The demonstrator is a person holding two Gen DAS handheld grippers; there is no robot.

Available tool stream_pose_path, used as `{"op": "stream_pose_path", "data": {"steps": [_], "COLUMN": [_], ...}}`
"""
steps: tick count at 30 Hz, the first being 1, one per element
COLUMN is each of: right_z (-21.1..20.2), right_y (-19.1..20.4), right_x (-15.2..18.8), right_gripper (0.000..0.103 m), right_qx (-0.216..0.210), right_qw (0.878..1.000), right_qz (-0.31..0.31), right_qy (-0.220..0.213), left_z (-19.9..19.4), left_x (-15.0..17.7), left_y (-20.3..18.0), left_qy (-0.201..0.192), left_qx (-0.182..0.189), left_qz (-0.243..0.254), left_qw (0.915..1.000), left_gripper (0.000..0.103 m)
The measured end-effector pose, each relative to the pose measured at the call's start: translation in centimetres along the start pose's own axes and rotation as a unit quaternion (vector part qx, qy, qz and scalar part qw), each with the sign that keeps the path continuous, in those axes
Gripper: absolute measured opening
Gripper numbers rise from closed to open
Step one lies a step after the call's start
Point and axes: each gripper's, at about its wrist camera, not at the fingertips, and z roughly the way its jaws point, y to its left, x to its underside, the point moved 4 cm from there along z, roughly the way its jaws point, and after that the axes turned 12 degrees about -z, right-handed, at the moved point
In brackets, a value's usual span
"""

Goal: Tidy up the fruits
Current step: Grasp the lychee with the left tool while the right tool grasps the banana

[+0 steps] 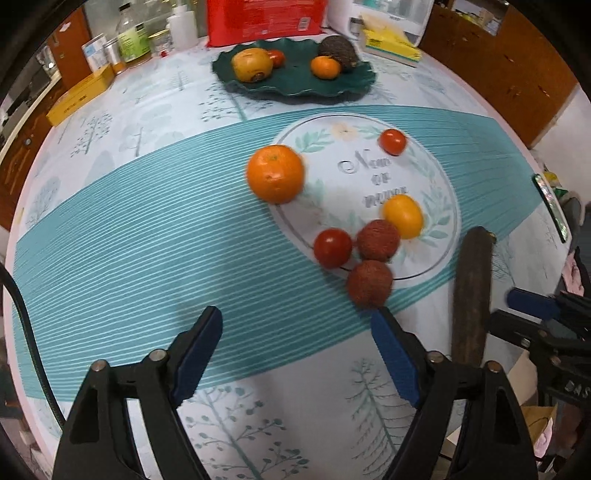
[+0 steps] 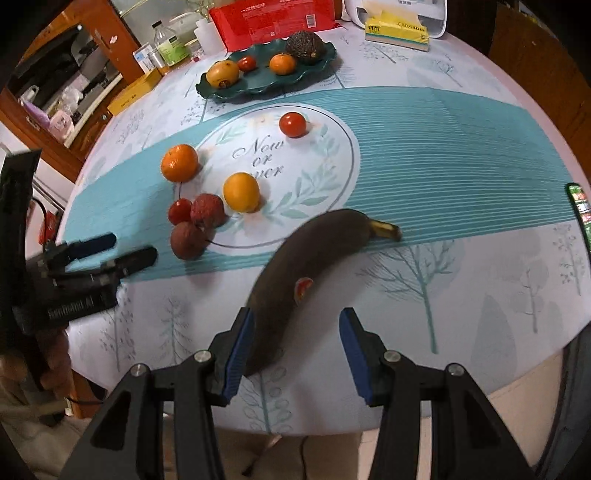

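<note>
hovering above the tablecloth [image 1: 110, 258], the left gripper [image 1: 295, 328] had its jaws apart with nothing between them, its right fingertip close beside the nearer lychee [image 1: 369, 283]; the second lychee [image 1: 378, 240], a cherry tomato [image 1: 332, 247] and a yellow-orange fruit [image 1: 402, 216] lay clustered just beyond; a mandarin [image 1: 275, 173] sat apart to their left, and another tomato [image 1: 392, 141] farther back; the right gripper [image 2: 295, 332] straddled the near end of a blackened banana [image 2: 295, 273], the left pad touching its skin, the right pad clear of it, so the jaws were not clamped; a green scalloped dish [image 2: 229, 92] at the far side held a yellow fruit, a tomato, a small mandarin and an avocado [image 2: 304, 46]; a red packet [image 2: 273, 22] stood behind it.
</note>
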Motion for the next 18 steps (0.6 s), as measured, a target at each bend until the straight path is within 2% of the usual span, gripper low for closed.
{"op": "stream_pose_path", "data": {"steps": [4,7,14,18], "right_z": [1.6,2.4,3.7,3.8], "right_y": [-0.2,-0.5,-1.1,-1.0], "right_x": [-1.1,-1.7,-2.4,-2.6], "right_gripper": [0.049,0.049,0.049,0.049], "right_qx": [-0.024,-0.041,-0.026,-0.018], "right_qw": [0.999,0.998,0.996,0.997], "right_qz": [0.027,0.056,0.076,0.071], "right_qy": [0.009,0.012,0.022,0.025], "left_z": [0.9,1.5,2.7,2.8], "left_x": [0.0,0.0,0.1,-0.2], "left_y": [-1.3,-2.1,-4.0,-4.6], "left_qy": [0.010,0.018,0.027,0.025], "left_qx": [0.022,0.038,0.049,0.053], "left_qz": [0.008,0.007,0.012,0.008], "left_qw": [0.9997,0.9991,0.9984,0.9983], "left_gripper": [0.060,0.057,0.047,0.037]}}
